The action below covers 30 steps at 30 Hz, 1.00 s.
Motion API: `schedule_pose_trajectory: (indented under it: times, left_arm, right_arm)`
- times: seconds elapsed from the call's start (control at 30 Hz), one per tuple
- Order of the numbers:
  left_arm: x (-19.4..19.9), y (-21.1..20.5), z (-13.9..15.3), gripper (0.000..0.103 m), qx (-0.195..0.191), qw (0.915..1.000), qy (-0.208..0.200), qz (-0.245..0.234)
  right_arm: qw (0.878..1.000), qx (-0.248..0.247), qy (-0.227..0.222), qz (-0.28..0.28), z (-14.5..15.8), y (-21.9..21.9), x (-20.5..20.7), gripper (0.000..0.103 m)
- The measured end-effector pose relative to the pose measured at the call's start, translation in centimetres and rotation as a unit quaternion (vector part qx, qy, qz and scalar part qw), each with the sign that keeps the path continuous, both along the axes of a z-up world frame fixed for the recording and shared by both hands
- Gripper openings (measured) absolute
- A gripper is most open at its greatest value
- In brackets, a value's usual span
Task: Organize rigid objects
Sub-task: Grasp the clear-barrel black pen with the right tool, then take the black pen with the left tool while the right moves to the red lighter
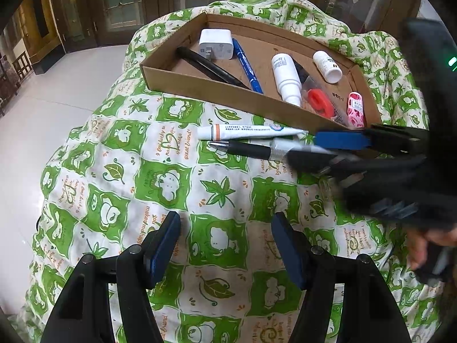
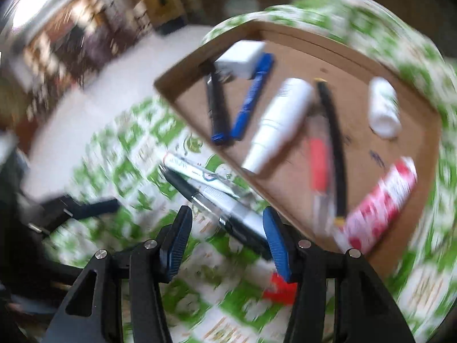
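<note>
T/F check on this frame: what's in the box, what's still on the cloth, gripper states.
1. The white charger lies in the cardboard box. True.
2. The black pen is in the box. False: it lies on the cloth, beside the white tube.
3. The left gripper holds a marker. False: it is open, empty.
4. The right gripper is open around the black pen. True.

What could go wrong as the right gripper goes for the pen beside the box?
1. The white tube lies right against the black pen, so the right gripper, jaws open around the pen's end, may catch both.
2. The cardboard box wall is close by; a finger could nudge it.
3. The quilt is soft and uneven, so the pen may roll.
</note>
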<state>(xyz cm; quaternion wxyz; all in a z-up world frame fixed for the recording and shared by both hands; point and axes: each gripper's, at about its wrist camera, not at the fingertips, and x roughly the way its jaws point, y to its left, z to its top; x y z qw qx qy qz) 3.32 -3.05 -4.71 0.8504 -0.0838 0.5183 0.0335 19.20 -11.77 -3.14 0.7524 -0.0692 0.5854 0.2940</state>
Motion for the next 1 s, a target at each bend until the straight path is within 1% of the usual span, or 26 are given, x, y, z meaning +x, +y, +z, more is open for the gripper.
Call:
schedule_pose_trajectory:
  times: [0.07, 0.1, 0.17, 0.2, 0.27, 0.3, 0.33, 0.37, 0.4, 0.43, 0.47, 0.5, 0.53, 0.57, 0.63, 0.73, 0.83, 0.9, 0.93, 0.97, 1.0]
  left_arm:
    - [-0.1, 0.2, 0.0, 0.069, -0.002, 1.0000, 0.000, 0.003]
    - [-0.1, 0.3, 0.0, 0.069, -0.003, 1.0000, 0.000, 0.005]
    - [-0.2, 0.6, 0.0, 0.069, -0.006, 0.9999, -0.002, 0.010]
    - [-0.3, 0.8, 0.1, 0.069, -0.007, 0.9999, -0.003, 0.013]
    - [-0.4, 1.1, 0.3, 0.069, -0.009, 0.9997, -0.007, 0.019]
    - [-0.5, 1.3, 0.5, 0.069, -0.010, 0.9996, -0.010, 0.023]
    - [-0.6, 1.5, 0.6, 0.070, -0.012, 0.9995, -0.012, 0.026]
    - [-0.6, 1.7, 0.7, 0.070, -0.015, 0.9993, -0.015, 0.030]
    - [-0.7, 1.9, 0.8, 0.070, -0.019, 0.9991, -0.017, 0.034]
    - [-0.7, 2.1, 0.9, 0.070, -0.023, 0.9989, -0.018, 0.038]
    - [-0.7, 2.2, 0.9, 0.070, -0.027, 0.9986, -0.018, 0.041]
    - [-0.7, 2.3, 0.9, 0.070, -0.030, 0.9985, -0.018, 0.043]
    - [-0.7, 2.4, 0.9, 0.070, -0.032, 0.9984, -0.017, 0.043]
    - [-0.7, 2.4, 0.9, 0.070, -0.033, 0.9984, -0.017, 0.043]
    - [-0.8, 2.3, 1.0, 0.070, -0.033, 0.9985, -0.017, 0.040]
    - [-0.8, 2.0, 0.9, 0.070, -0.038, 0.9986, -0.016, 0.035]
    - [-0.6, 1.8, 0.7, 0.070, -0.040, 0.9986, -0.011, 0.032]
    - [-0.2, 1.7, 0.5, 0.070, -0.047, 0.9984, -0.005, 0.031]
    - [0.2, 1.6, 0.5, 0.070, -0.051, 0.9982, -0.002, 0.031]
    - [0.8, 1.6, 0.5, 0.070, -0.053, 0.9980, 0.003, 0.033]
    - [1.2, 1.5, 0.5, 0.070, -0.054, 0.9979, 0.008, 0.034]
  right_arm:
    - [0.998, -0.050, -0.028, 0.040, -1.2, 1.3, -0.4, 0.050]
    - [0.996, -0.065, -0.041, 0.052, -1.4, 1.7, -0.8, 0.050]
    - [0.994, -0.079, -0.050, 0.059, -1.4, 1.9, -1.3, 0.047]
    - [0.994, -0.081, -0.048, 0.059, -1.3, 1.7, -1.4, 0.046]
    - [0.994, -0.088, -0.037, 0.047, -1.2, 1.4, -1.6, 0.035]
    - [0.995, -0.085, -0.025, 0.035, -1.2, 0.9, -1.6, 0.033]
    - [0.997, -0.074, -0.008, 0.020, -1.2, 0.3, -1.6, 0.031]
    - [0.999, -0.042, 0.029, -0.006, -1.0, -0.7, -1.5, 0.028]
    - [0.998, -0.009, 0.065, -0.023, -0.9, -1.4, -1.6, 0.025]
    - [0.991, 0.037, 0.119, -0.038, -1.2, -2.2, -1.8, 0.023]
    - [0.977, 0.094, 0.186, -0.054, -1.7, -2.9, -2.1, 0.023]
    - [0.964, 0.129, 0.221, -0.070, -2.0, -3.4, -2.5, 0.023]
    - [0.955, 0.153, 0.240, -0.081, -2.0, -3.7, -2.7, 0.025]
    - [0.947, 0.174, 0.254, -0.089, -1.8, -3.9, -3.1, 0.030]
    - [0.941, 0.194, 0.259, -0.098, -1.3, -4.3, -3.4, 0.044]
    - [0.954, 0.171, 0.223, -0.106, 0.2, -5.1, -4.0, 0.044]
    - [0.960, 0.147, 0.212, -0.113, 0.9, -6.1, -5.0, 0.044]
    - [0.966, 0.115, 0.201, -0.113, 1.1, -6.3, -5.4, 0.044]
    - [0.970, 0.091, 0.194, -0.111, 1.1, -6.3, -5.7, 0.044]
    - [0.973, 0.066, 0.193, -0.108, 0.5, -6.4, -5.9, 0.044]
    - [0.973, 0.054, 0.197, -0.106, 0.1, -6.4, -6.1, 0.044]
